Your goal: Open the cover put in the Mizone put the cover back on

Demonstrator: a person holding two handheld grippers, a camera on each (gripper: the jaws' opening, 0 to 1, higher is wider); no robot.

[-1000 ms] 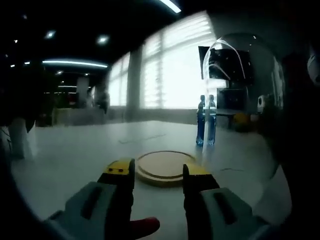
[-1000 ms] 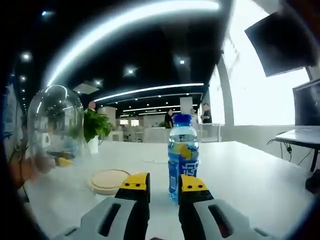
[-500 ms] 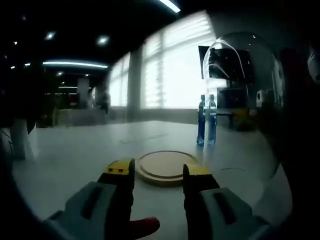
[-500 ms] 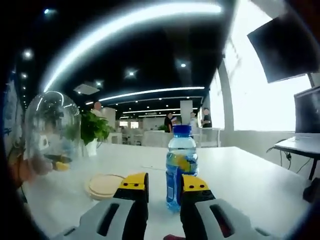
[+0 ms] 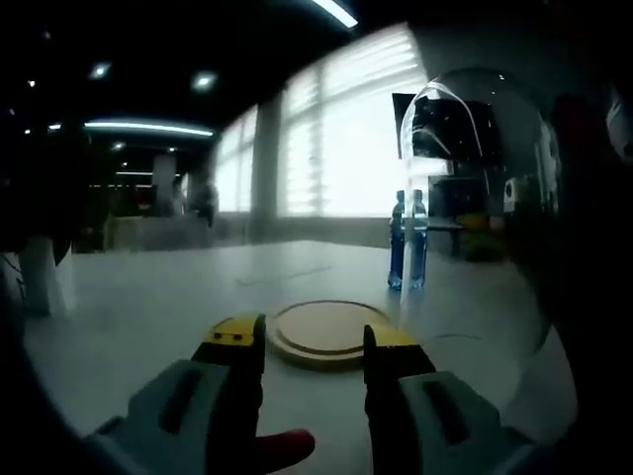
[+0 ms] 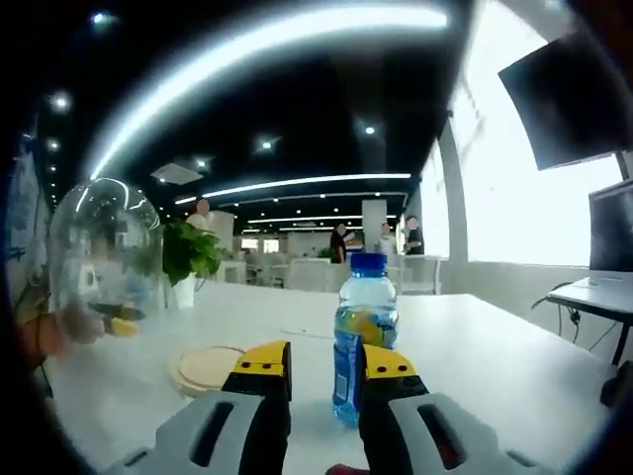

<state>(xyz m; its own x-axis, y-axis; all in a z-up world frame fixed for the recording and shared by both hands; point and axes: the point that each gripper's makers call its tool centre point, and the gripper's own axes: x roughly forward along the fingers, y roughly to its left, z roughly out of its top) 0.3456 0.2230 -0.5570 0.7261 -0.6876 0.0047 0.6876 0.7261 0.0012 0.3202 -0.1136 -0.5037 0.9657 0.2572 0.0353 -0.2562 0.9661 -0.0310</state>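
1. on the white table (image 6: 495, 366), the mizone bottle (image 6: 363, 332) is now being framed closer between the right gripper (image 6: 325, 364)'s open jaws, not yet clamped.
2. the glass cover (image 5: 480, 188) is being held lifted off the wooden base (image 5: 326, 332); whether the left gripper (image 5: 314, 341)'s jaws are gripping anything cannot be told.

The bottle (image 6: 364, 336) is clear plastic with a blue cap and a blue-and-yellow label, and it stands upright on the white table; in the left gripper view (image 5: 406, 239) it appears far off, beyond the base. The cover (image 6: 107, 259) is a clear glass dome, lifted off and held up in the air to one side, not on its base (image 5: 480, 198). The base (image 5: 324, 332) is a round, flat wooden disc lying bare on the table, near the bottle but apart from it (image 6: 206, 368).
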